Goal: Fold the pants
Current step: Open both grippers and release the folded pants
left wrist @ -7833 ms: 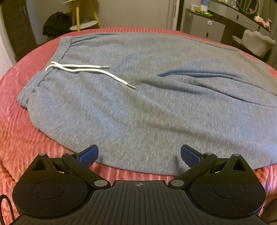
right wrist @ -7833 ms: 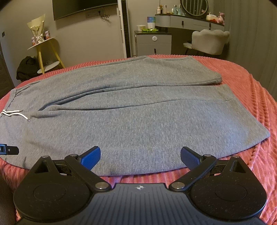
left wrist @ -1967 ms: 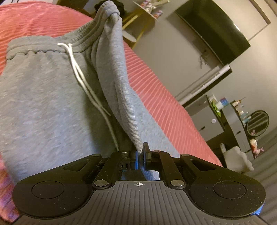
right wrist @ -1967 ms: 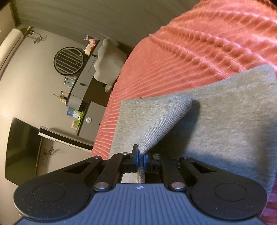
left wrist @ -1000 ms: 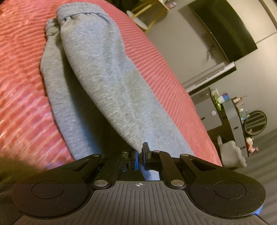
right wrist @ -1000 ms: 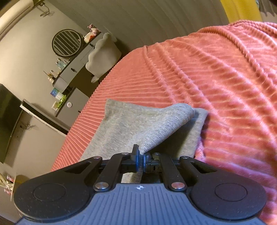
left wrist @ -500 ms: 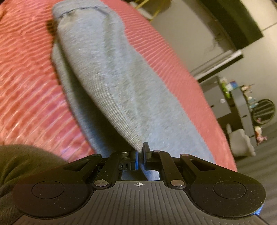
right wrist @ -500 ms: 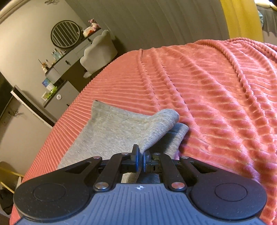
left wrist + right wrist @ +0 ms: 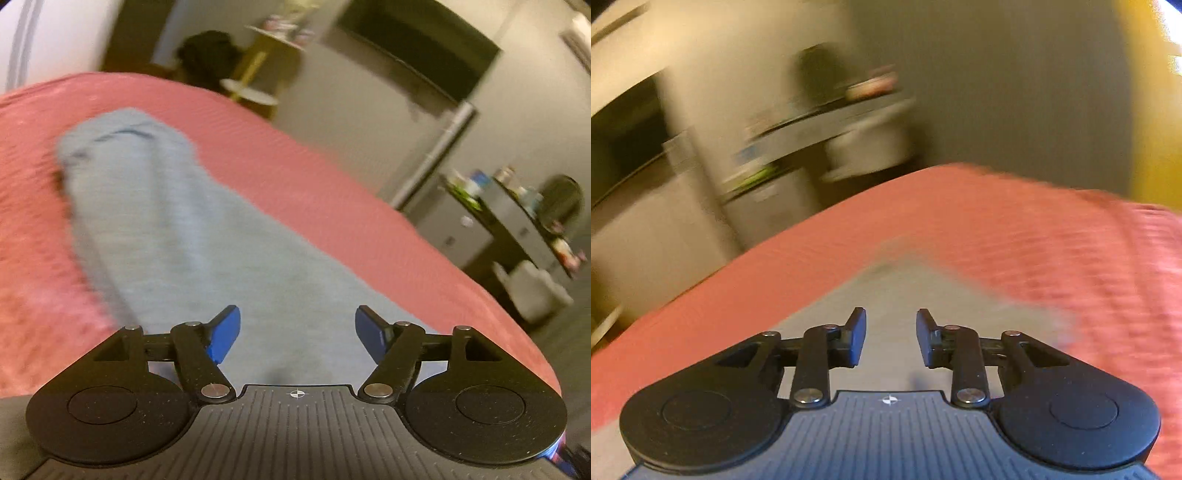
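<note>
Your left gripper (image 9: 297,334) and right gripper (image 9: 891,338) are both opening, nothing pinched, pants (image 9: 177,236) flat on the bedspread (image 9: 303,177).

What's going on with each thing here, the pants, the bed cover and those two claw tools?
Pants: folded lengthwise into a long strip, lying flat on the bed, released.
Bed cover: spread out under the pants.
Left gripper: jaws opening, nothing between them.
Right gripper: jaws opening, narrower gap, nothing between them.

dim room — pink bedspread (image 9: 332,192), dresser (image 9: 517,221)
</note>
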